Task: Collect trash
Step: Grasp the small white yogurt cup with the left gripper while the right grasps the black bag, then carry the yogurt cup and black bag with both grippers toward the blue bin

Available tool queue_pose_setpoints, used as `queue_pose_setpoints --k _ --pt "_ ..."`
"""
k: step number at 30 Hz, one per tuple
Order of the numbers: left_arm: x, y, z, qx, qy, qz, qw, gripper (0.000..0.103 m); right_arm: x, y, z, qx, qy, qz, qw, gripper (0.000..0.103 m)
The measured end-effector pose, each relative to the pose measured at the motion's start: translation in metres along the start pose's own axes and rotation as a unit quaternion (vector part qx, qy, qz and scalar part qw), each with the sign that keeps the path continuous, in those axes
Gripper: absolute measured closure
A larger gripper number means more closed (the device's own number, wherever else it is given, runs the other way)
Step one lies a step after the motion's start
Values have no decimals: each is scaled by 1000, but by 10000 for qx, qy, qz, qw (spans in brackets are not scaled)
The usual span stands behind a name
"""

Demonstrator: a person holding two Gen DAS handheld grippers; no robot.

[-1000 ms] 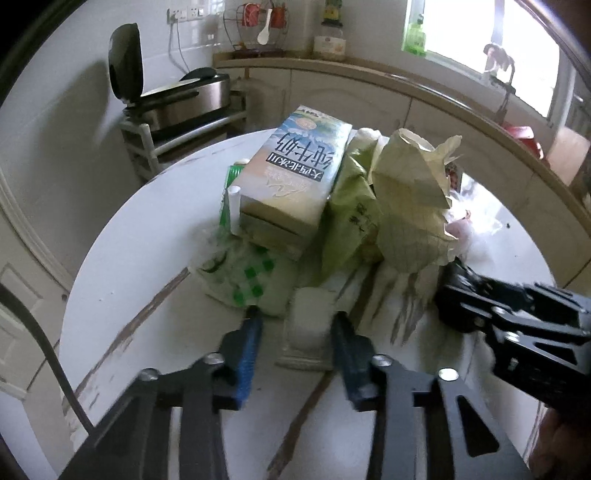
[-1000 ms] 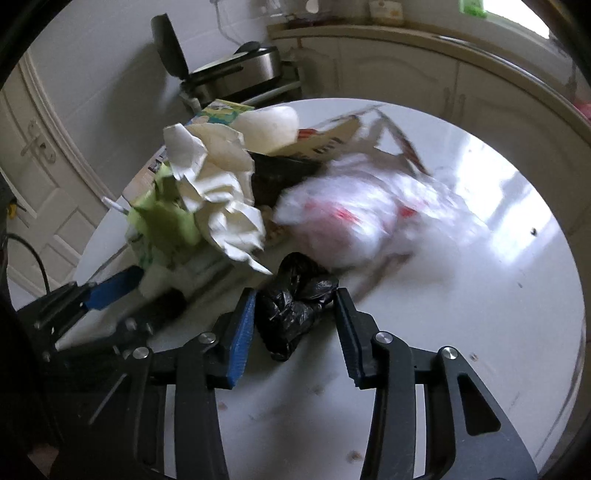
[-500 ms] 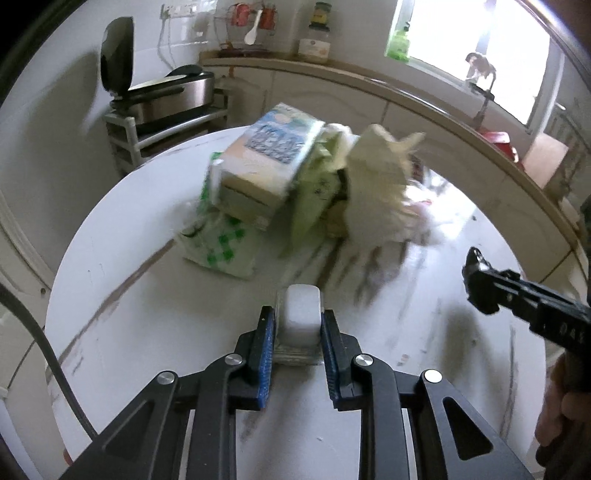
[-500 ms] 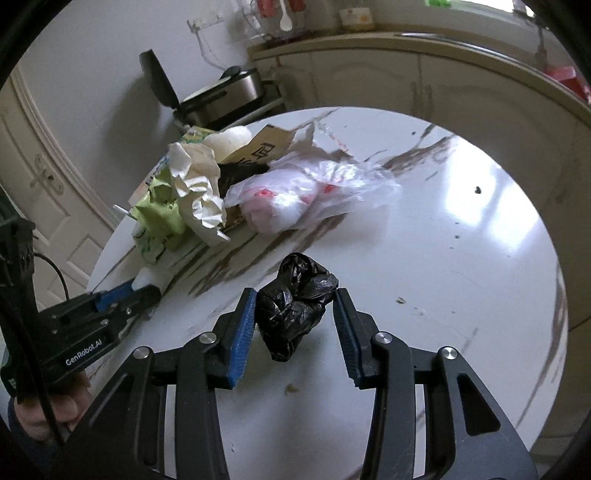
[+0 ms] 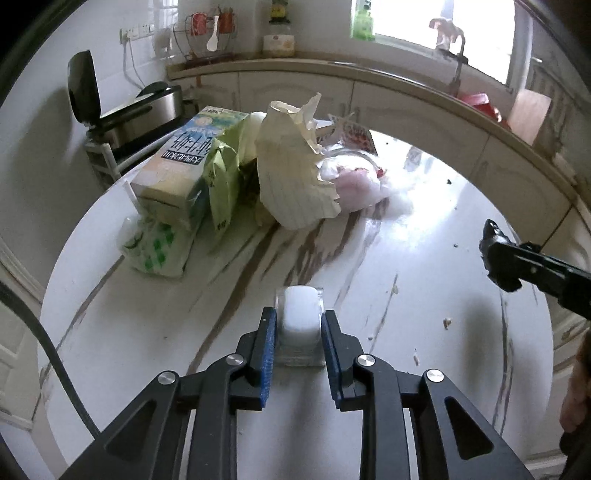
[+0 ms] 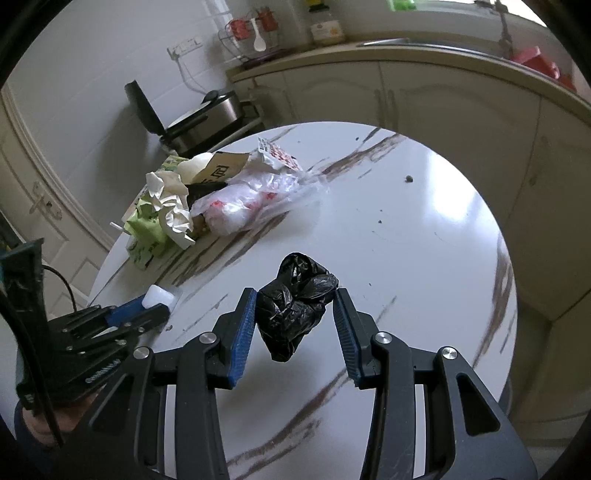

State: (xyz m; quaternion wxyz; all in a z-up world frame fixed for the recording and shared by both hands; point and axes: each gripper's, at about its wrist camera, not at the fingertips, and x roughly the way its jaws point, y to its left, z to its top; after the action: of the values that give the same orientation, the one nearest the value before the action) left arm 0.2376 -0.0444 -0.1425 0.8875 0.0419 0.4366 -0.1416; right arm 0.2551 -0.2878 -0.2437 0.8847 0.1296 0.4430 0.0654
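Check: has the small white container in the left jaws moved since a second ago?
Yes. The white container, clamped by the left gripper, has been pulled back from the trash pile, toward the table's near edge.

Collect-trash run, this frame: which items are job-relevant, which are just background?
Job:
- white plastic cup in left claw
- black bag wad in right claw
- milk carton
- crumpled lined paper
- green wrapper
- clear plastic bag

Background:
- grill appliance
- wire rack
- window
- table

Possibly "大理冰川" on milk carton point(image 5: 177, 166)
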Motion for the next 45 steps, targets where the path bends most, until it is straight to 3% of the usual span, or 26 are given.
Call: queue_pose_setpoints --k 3,13,22,24,26,33,34,36,38,39,43,45 --pt "4 -4 10 -22 -6 46 10000 81 0 0 -1 -8 5 38 10000 63" --pt "-8 -17 19 55 -130 -291 9995 88 -7 -7 -4 49 -97 15 9999 63" --pt "-27 -78 30 547 -346 -651 9958 89 -48 -58 -14 520 -474 -195 9973 63" --pt "-28 -90 30 663 -358 -715 9946 103 -59 -70 -17 628 -553 -267 9961 63" --pt "-27 -103 31 755 -339 -765 9936 103 -69 -84 -21 747 -631 -341 9946 63" --pt "-8 -120 32 874 -185 -566 9944 103 -82 -113 -33 980 -673 -419 9920 63" --pt "-7 -118 32 864 -209 -505 9948 100 -81 -113 -34 977 -654 -408 9922 63" --pt "-5 -120 33 850 -188 -414 9953 83 -78 -111 -36 967 -610 -387 9927 63" --pt "-2 -121 32 857 -214 -354 9955 43 -75 -111 -37 953 -576 -353 9932 63" --pt "0 -122 32 876 -284 -264 9954 37 -74 -111 -37 945 -567 -336 9933 63" --pt "15 -120 35 808 -170 -389 9958 39 -71 -108 -35 898 -549 -286 9940 63" --pt "26 -119 39 716 -53 -594 9956 65 -69 -106 -35 881 -529 -285 9943 63"
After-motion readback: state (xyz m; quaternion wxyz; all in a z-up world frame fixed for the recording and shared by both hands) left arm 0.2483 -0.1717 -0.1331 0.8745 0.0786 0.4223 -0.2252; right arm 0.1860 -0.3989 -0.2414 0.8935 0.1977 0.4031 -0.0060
